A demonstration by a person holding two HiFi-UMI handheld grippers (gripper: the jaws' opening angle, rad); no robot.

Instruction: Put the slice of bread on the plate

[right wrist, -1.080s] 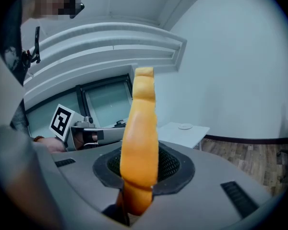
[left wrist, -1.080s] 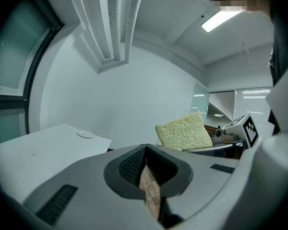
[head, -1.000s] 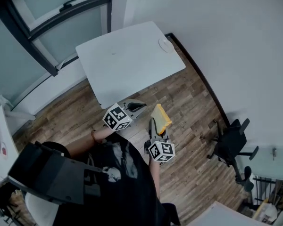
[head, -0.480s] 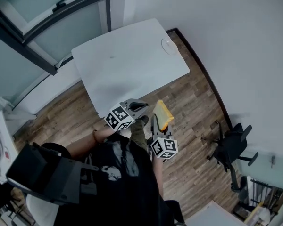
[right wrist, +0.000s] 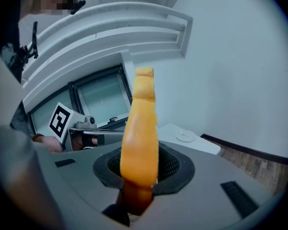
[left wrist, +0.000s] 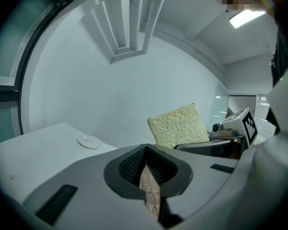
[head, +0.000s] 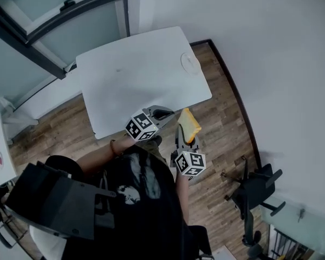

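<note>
Carry step, judging by the layout: the right gripper (right wrist: 140, 166) has its fingers (right wrist: 172, 164) clamped on the lower end of the slice of bread (right wrist: 140, 128). The slice stands upright and edge-on between them, and most of it sticks up above the fingertips. It is in the air, not over the table (head: 141, 75) yet; in the head view it hangs just off the near table edge, above the wood floor (head: 222, 123). The plate (head: 189, 62) is empty and sits well ahead of the right fingers, near the far corner of the table. The left gripper (left wrist: 145, 150) is just beside the right one; its fingers (left wrist: 129, 169) are pressed together with nothing between them, only floor showing through the slit below. The next move probably calls for carrying the slice forward over the tabletop to above the plate, tipping it from upright toward flat, lowering it until it rests on the plate, then letting the right fingers go. The left gripper looks unneeded, though it could steady the plate. Risk: a soft slice gripped by one end may flop or tear when tilted.
</note>
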